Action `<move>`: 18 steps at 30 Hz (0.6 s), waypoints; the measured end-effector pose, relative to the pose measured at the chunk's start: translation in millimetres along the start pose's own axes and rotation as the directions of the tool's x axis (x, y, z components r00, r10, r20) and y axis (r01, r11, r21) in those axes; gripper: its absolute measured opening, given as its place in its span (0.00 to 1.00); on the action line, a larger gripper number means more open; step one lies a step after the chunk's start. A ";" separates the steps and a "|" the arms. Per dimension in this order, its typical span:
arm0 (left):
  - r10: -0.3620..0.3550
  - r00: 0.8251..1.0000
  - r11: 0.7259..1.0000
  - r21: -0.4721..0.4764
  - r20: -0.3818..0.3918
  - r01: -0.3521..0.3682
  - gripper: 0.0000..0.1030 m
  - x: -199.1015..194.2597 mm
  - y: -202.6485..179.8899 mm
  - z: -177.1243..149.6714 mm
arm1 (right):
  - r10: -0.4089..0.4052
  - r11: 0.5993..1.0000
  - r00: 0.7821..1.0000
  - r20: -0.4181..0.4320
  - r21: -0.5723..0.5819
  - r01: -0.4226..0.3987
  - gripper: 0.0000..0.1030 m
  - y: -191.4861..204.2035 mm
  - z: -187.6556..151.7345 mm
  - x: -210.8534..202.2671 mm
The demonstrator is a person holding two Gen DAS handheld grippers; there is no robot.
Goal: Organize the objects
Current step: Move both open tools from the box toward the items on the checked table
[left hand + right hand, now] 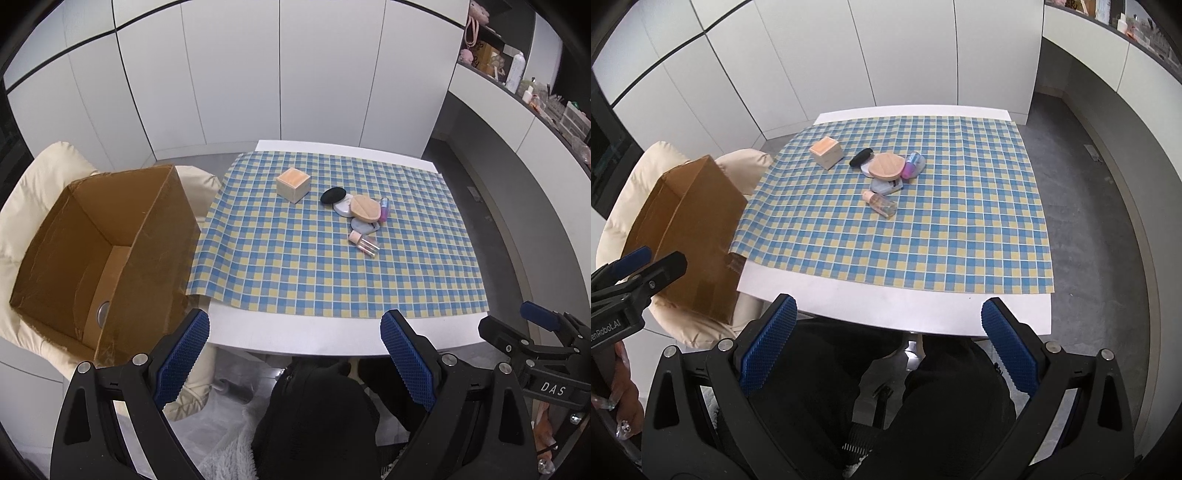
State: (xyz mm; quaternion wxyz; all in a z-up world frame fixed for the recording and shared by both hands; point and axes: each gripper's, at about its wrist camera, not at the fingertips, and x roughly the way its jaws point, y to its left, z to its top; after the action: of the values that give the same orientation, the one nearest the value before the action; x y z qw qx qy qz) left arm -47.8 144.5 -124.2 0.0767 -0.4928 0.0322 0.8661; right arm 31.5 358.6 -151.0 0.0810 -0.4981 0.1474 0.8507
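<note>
We hold both tools short of the table (236, 332), over our lap. Left gripper (295, 354): jaws released, wide, nothing between them. Right gripper (890, 343): the same, spread and empty.

The things to sort lie in a loose heap on the checked cloth (923, 229), toward its far middle: a small wooden cube box (826, 152), a black puff (861, 157), a round wooden lid (886, 166) on a pale compact, a purple bottle (911, 167), a grey-blue case (884, 185), and a clear bottle with a pink cap (881, 203) lying on its side. The open cardboard box (99, 258) sits on a cream cushion just left of the table.

We judge the approach is in hand. Best to take the outliers first, the clear bottle or the cube, since both stand free of the pile; close across the bottle's body, not its length.

Hard to read: what lies under the wooden lid, and the round grey thing deep in the cardboard box.
</note>
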 end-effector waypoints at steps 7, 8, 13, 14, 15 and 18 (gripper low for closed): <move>0.004 0.999 1.000 -0.021 -0.035 -0.005 0.92 38.4 3.9 15.3 | -0.007 1.000 0.999 -0.041 0.009 0.008 0.99 -9.3 23.2 41.5; 0.005 0.999 1.000 -0.024 -0.039 -0.006 0.92 44.9 4.2 18.6 | -0.009 1.000 0.999 -0.046 0.010 0.009 0.99 -10.5 25.7 46.8; 0.007 0.998 1.000 -0.028 -0.060 -0.009 0.92 74.9 3.7 33.0 | -0.001 1.000 0.997 -0.076 0.019 0.003 0.99 -11.2 41.2 79.4; 0.008 0.998 1.000 -0.028 -0.064 -0.009 0.92 81.5 2.5 36.1 | 0.000 1.000 0.997 -0.082 0.022 0.002 0.99 -10.2 45.1 87.4; 0.009 0.998 1.000 -0.027 -0.069 -0.010 0.92 88.4 1.9 39.1 | 0.002 1.000 0.996 -0.084 0.023 0.000 0.99 -9.0 48.2 93.3; 0.011 0.996 1.000 -0.028 -0.085 -0.014 0.92 109.1 2.7 47.2 | 0.007 1.000 0.996 -0.092 0.021 -0.005 0.99 -3.9 58.0 114.1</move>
State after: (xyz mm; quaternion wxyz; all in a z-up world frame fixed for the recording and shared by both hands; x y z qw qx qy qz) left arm -143.1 159.0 -193.8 0.0629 -0.5298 0.0262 0.8454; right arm -71.2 380.4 -224.3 0.0766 -0.5353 0.1611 0.8256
